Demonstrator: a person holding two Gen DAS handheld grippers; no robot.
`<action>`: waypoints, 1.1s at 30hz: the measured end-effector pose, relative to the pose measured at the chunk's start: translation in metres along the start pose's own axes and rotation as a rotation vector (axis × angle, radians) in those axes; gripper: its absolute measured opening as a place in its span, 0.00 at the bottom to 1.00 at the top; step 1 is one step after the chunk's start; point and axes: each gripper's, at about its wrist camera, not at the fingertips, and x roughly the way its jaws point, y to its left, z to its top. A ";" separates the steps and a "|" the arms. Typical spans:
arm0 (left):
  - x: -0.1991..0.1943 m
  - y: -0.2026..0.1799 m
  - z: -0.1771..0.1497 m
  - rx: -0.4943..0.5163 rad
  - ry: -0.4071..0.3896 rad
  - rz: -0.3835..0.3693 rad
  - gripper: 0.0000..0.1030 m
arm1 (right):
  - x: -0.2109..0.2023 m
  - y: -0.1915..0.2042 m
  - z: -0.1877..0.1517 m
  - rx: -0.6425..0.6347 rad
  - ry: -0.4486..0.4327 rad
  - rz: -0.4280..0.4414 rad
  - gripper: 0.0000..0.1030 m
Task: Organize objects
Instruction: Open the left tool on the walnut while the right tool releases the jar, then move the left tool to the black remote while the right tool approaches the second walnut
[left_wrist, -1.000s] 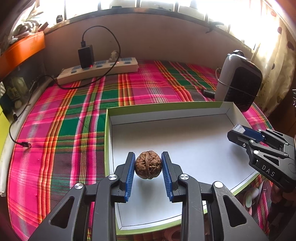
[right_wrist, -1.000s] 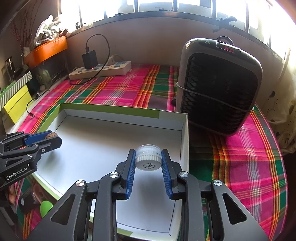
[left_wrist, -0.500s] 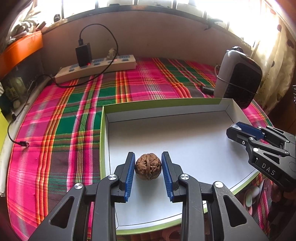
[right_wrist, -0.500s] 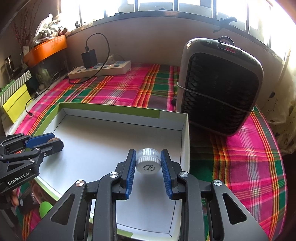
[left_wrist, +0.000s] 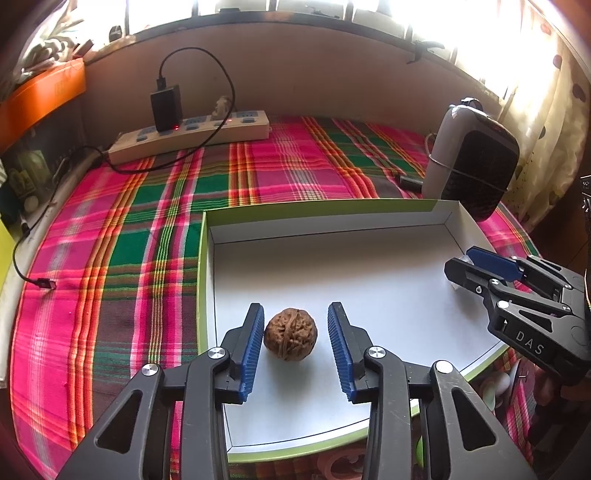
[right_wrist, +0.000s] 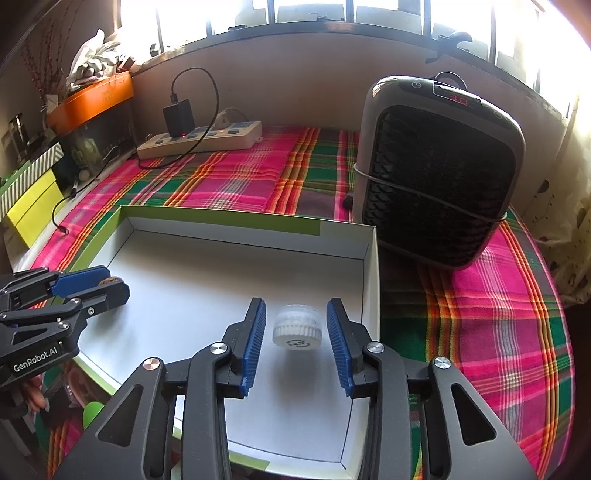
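A brown walnut (left_wrist: 290, 334) lies on the white floor of the green-rimmed tray (left_wrist: 314, 211), near its left wall. My left gripper (left_wrist: 295, 306) straddles it with jaws opening; the nut sits close to the left pad, with a clear gap to the right pad. A white ribbed cap (right_wrist: 297, 328), slightly blurred, rests in the tray (right_wrist: 221, 218) near its right wall. My right gripper (right_wrist: 295, 304) is around it with jaws opening and a gap on both sides. Each gripper also shows at the edge of the other's view: right gripper (left_wrist: 461, 260), left gripper (right_wrist: 110, 282).
A grey and black fan heater (right_wrist: 439, 173) stands just right of the tray on the plaid cloth (left_wrist: 147, 221). At the back lies a power strip (left_wrist: 192, 133) with a black charger (left_wrist: 166, 107); a loose cable end (left_wrist: 42, 282) trails left. Small items lie below the tray's front edge.
Both pairs of jaws have widened. The walnut and the cap, earlier pinched between the pads, now sit free on the tray floor. Neither hand has shifted.
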 end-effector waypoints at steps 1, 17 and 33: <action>0.000 0.000 0.000 0.000 0.001 0.001 0.33 | 0.000 0.000 0.000 0.002 0.000 -0.001 0.35; -0.026 0.004 -0.007 -0.006 -0.047 0.003 0.35 | -0.019 -0.001 -0.004 0.025 -0.031 0.004 0.36; -0.076 0.018 -0.036 -0.031 -0.136 0.026 0.35 | -0.058 0.004 -0.028 0.045 -0.086 0.030 0.39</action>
